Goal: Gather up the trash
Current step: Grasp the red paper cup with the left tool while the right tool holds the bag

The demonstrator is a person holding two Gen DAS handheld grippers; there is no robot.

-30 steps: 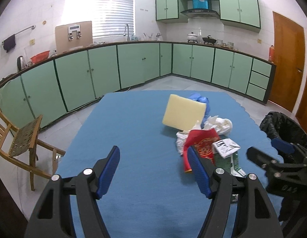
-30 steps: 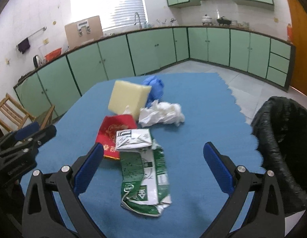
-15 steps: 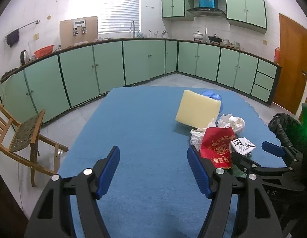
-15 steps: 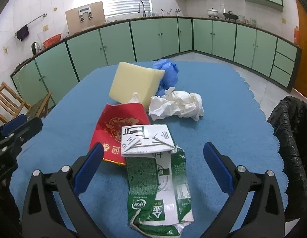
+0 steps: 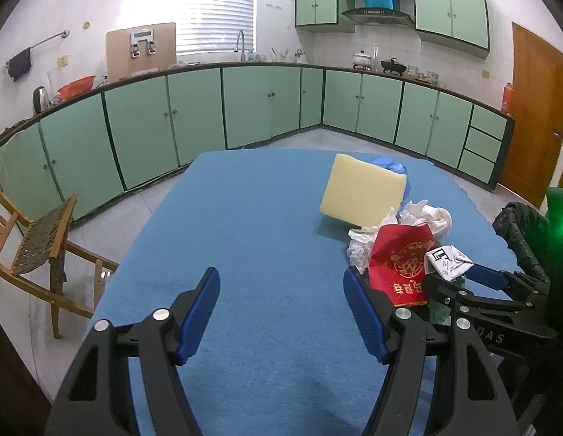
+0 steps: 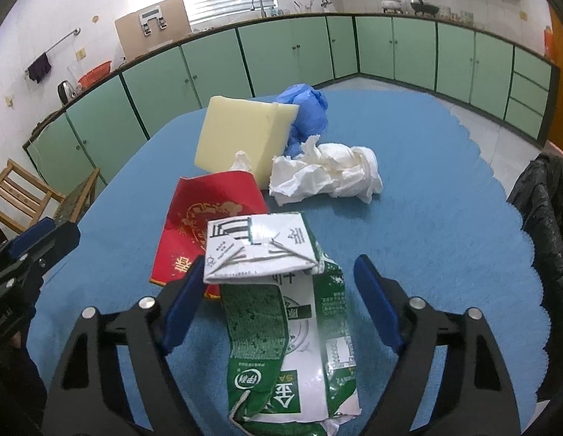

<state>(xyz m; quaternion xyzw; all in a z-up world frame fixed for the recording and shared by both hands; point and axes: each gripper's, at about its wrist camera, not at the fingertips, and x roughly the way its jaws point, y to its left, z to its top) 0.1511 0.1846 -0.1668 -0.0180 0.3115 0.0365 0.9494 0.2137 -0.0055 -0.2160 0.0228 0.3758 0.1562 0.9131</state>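
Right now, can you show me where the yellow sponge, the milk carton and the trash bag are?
yellow sponge (image 6: 238,134), right wrist view, middle of its big flat face.
milk carton (image 6: 299,348), right wrist view, crushed green and white side.
trash bag (image 6: 546,225), right wrist view, black crinkled rim at the table's edge.

On the table (image 6: 445,218), the trash lies clustered around a flattened milk carton (image 6: 281,309), the nearest piece to the right wrist camera. A foil packet (image 6: 209,218) lies just left of the carton and partly under its folded top. Behind the carton sits a crumpled paper wad (image 6: 328,176); a foam block (image 6: 241,134) leans tilted behind the packet, with a bunched plastic bag (image 6: 303,109) behind both. A lined bin (image 6: 546,210) stands off the table's edge, right of the carton.
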